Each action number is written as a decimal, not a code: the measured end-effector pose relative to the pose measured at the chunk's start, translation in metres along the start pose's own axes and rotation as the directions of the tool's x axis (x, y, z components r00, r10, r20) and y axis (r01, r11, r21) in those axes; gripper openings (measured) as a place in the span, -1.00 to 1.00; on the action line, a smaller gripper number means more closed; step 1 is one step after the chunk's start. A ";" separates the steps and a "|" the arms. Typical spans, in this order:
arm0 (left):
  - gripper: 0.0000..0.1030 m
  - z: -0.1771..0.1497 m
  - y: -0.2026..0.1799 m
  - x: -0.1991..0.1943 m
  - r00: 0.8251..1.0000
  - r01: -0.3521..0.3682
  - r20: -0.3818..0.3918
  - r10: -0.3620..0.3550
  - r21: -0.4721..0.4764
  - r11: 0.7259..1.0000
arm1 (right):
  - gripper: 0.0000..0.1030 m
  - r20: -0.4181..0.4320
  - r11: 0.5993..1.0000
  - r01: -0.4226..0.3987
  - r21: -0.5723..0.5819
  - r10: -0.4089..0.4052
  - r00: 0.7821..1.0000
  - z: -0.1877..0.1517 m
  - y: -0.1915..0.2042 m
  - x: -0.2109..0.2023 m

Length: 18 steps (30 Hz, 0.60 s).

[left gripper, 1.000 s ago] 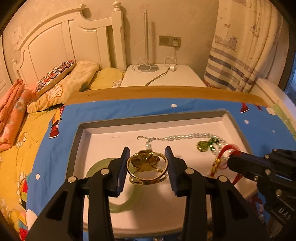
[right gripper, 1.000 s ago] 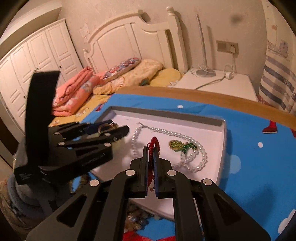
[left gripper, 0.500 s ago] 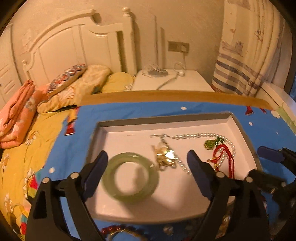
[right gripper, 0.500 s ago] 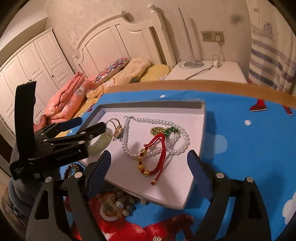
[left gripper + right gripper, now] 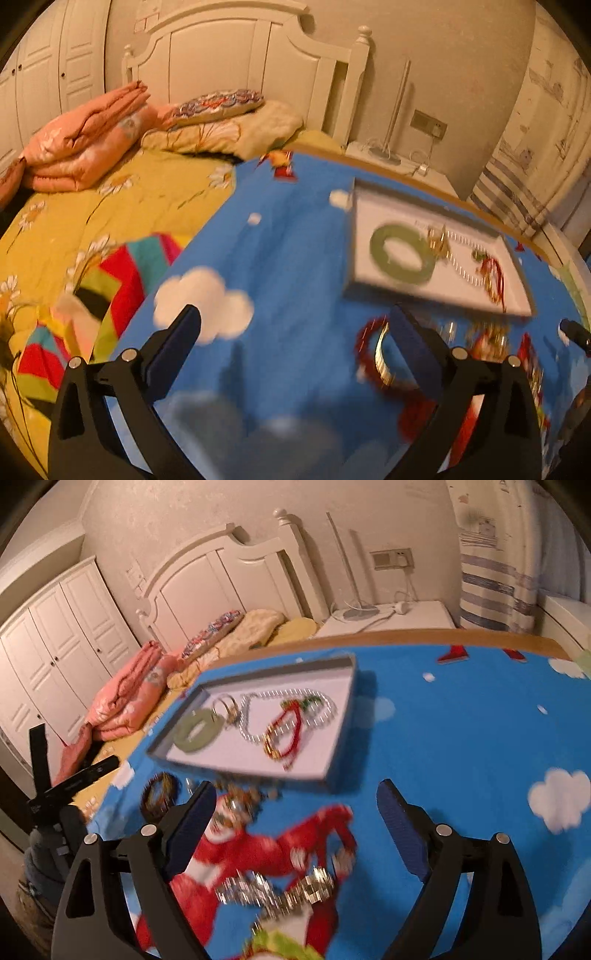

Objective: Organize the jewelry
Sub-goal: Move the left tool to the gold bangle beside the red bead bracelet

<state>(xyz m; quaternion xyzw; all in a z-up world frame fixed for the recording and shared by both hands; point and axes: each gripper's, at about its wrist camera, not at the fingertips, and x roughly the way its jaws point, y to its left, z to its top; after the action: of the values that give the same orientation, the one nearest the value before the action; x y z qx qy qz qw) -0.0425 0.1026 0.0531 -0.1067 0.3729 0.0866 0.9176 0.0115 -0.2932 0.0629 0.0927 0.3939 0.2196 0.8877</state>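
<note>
A white tray (image 5: 439, 295) (image 5: 325, 760) lies on the blue cartoon cloth. It holds a green jade bangle (image 5: 400, 253) (image 5: 195, 731), a gold ring piece (image 5: 437, 240) (image 5: 225, 705), a pearl necklace (image 5: 288, 698) and a red cord bracelet (image 5: 493, 277) (image 5: 286, 734). My left gripper (image 5: 291, 339) is open and empty, well to the left of the tray. My right gripper (image 5: 295, 816) is open and empty in front of the tray. Loose jewelry lies on the cloth: a gold chain (image 5: 280, 890), a dark bangle (image 5: 160, 794), and a red and gold bangle (image 5: 376, 350).
The cloth-covered table (image 5: 461, 731) stands beside a bed with a yellow quilt (image 5: 92, 206), pillows and folded pink blankets (image 5: 81, 144). A white nightstand with a lamp base (image 5: 388, 616) is behind. The left gripper's tip (image 5: 92, 771) shows at the left of the right wrist view.
Both grippers have opened, left the gold ring piece and red bracelet in the tray, and pulled back. The left one has swung away to the left; the right one has backed off toward the loose jewelry.
</note>
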 end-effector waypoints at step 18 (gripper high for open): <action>0.91 -0.021 -0.077 0.032 0.976 0.209 -0.110 -0.191 0.198 0.958 | 0.68 -0.055 0.999 0.030 0.039 -0.027 0.998 -0.047 -0.005 -0.007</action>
<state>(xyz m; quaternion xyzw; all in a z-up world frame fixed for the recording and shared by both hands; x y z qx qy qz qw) -0.0157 0.0259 0.0257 -0.0510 0.4078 -0.0510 0.9102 -0.0258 -0.3009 0.0339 0.0986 0.4235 0.2014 0.8777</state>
